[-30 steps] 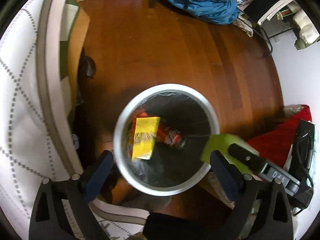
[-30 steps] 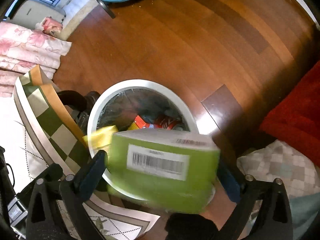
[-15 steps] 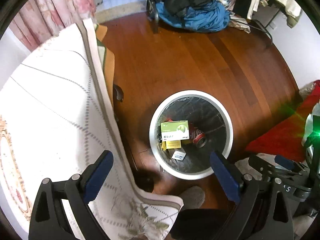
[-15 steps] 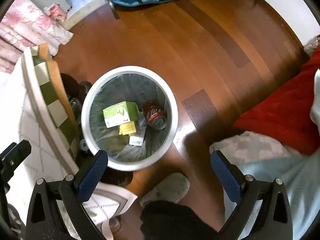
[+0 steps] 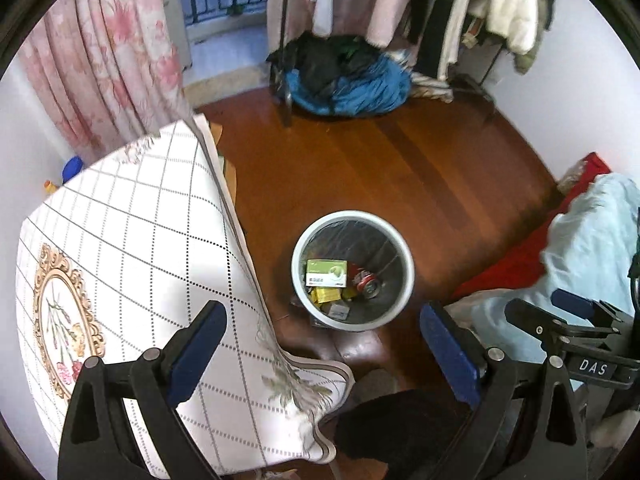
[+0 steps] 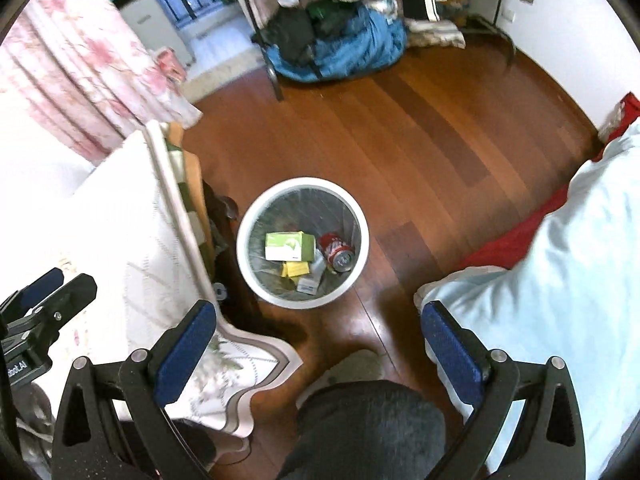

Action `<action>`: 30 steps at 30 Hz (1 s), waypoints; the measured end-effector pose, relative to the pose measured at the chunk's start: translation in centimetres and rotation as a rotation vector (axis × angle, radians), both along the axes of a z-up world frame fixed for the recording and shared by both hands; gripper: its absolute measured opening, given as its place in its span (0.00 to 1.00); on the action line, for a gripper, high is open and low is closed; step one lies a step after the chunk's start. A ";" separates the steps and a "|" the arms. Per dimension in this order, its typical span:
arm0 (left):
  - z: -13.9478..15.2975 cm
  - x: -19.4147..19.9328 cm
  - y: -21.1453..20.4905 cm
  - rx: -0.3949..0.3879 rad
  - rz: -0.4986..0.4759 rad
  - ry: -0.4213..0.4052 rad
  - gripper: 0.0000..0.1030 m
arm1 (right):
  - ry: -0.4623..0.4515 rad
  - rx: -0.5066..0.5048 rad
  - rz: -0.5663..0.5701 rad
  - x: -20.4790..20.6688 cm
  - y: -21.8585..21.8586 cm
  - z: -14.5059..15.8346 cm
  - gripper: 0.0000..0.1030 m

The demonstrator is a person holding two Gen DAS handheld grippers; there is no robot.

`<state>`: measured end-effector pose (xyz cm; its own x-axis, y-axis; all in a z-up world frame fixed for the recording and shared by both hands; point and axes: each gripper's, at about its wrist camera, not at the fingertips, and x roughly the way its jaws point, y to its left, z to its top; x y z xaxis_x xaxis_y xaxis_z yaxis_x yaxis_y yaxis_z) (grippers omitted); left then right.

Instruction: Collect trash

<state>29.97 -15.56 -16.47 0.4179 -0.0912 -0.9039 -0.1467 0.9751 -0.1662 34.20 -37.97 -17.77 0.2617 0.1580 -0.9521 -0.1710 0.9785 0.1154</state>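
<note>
- A round white-rimmed waste bin with a dark, glossy plastic liner stands on the reddish-brown wooden floor, just beside the hanging edge of a white tablecloth with a dotted diamond pattern.
- Inside the bin lies a green-and-white cardboard box, flat on its side, with a leaf-like mark on its pale face.
- Touching it on the right is a red drinks can lying tilted, its silver top facing up.
- Below the box sit a small yellow packet and a small grey-white carton.
- The left gripper hangs high above the bin, its blue-padded fingers spread wide with nothing between them.
- The right gripper is likewise spread wide and empty, high over the floor near the bin.
- A pale blue quilt lies at the right.
</note>
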 end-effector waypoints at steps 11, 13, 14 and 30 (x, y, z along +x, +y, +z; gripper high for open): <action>9.3 -6.3 0.4 -0.068 -0.058 -0.158 0.96 | -0.133 0.124 0.050 -7.7 -0.3 11.1 1.00; 10.7 -7.2 0.6 -0.080 -0.064 -0.180 0.96 | -0.154 0.144 0.062 -8.8 -0.3 12.7 1.00; 11.3 -7.6 0.8 -0.087 -0.061 -0.189 0.96 | -0.161 0.153 0.065 -9.2 -0.2 13.4 1.00; 15.9 -11.7 2.2 -0.166 -0.092 -0.274 0.96 | -0.246 0.221 0.163 -13.4 0.8 21.6 1.00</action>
